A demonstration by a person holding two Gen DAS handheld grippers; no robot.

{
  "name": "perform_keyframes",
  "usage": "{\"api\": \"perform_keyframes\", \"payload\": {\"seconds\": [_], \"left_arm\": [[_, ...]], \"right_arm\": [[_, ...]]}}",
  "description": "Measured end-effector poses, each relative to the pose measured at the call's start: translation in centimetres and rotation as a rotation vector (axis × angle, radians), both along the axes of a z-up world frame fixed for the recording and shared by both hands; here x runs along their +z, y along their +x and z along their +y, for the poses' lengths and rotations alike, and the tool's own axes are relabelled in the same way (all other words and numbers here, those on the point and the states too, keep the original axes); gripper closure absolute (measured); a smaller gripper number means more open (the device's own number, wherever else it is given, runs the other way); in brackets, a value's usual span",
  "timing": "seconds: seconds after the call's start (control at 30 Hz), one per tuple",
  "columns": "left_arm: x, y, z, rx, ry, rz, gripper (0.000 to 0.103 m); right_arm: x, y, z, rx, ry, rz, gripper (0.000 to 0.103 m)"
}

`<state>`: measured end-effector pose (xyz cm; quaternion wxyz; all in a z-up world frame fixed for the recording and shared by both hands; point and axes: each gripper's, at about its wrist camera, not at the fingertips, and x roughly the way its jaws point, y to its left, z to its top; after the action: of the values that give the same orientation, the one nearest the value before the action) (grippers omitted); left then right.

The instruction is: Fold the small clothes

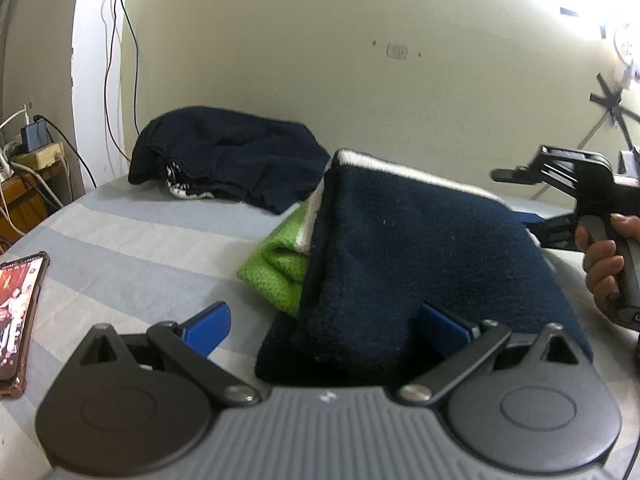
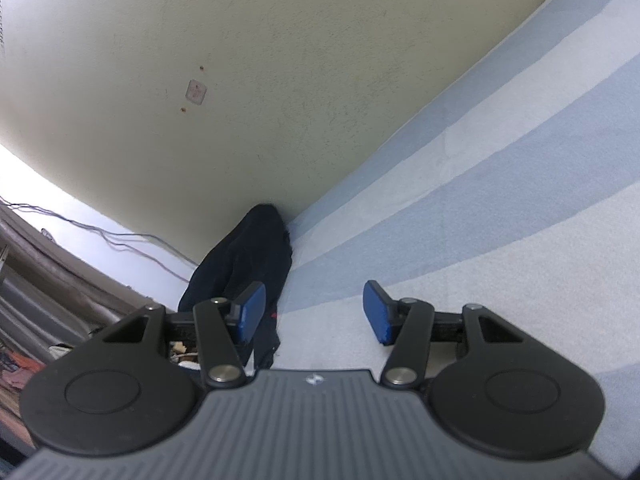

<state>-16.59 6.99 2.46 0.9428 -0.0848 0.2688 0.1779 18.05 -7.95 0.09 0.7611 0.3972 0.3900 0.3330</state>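
A folded navy garment (image 1: 400, 248) with a white band and a green part (image 1: 280, 272) lies on the striped bed sheet (image 1: 140, 240), right in front of my left gripper (image 1: 326, 328). Its near edge lies between the left gripper's jaws and covers most of the right pad (image 1: 440, 326). The left pad (image 1: 210, 326) stands clear of the cloth, so this gripper is open. My right gripper (image 2: 314, 314) is open with only the sheet (image 2: 500, 200) between its pads. In the left wrist view a hand (image 1: 604, 264) holds it just right of the garment.
A heap of dark clothes (image 1: 228, 160) sits at the back against the wall; the right wrist view shows it as a dark heap (image 2: 248, 256). A phone (image 1: 18, 312) lies on the sheet at the left edge. Chargers and cables (image 1: 36, 148) sit beyond the bed's left side.
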Motion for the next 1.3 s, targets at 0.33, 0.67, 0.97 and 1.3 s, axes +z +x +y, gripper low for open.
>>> {"api": "perform_keyframes", "payload": {"seconds": [0.33, 0.67, 0.97, 1.3], "left_arm": [[4.5, 0.8, 3.2, -0.076, -0.036, -0.076, 0.0], [0.7, 7.7, 8.2, -0.2, -0.262, 0.121, 0.0], [-1.3, 7.1, 9.8, -0.257, -0.435, 0.056, 0.0], [-0.6, 8.0, 7.0, -0.283, -0.347, 0.117, 0.008]], "right_arm": [[1.9, -7.3, -6.5, 0.043, 0.014, -0.044, 0.039], [2.5, -12.4, -0.1, 0.272, -0.178, -0.106, 0.029], [2.4, -11.6, 4.5, 0.271, -0.21, -0.149, 0.02], [3.1, -10.7, 5.7, 0.24, -0.254, -0.173, 0.045]]}}
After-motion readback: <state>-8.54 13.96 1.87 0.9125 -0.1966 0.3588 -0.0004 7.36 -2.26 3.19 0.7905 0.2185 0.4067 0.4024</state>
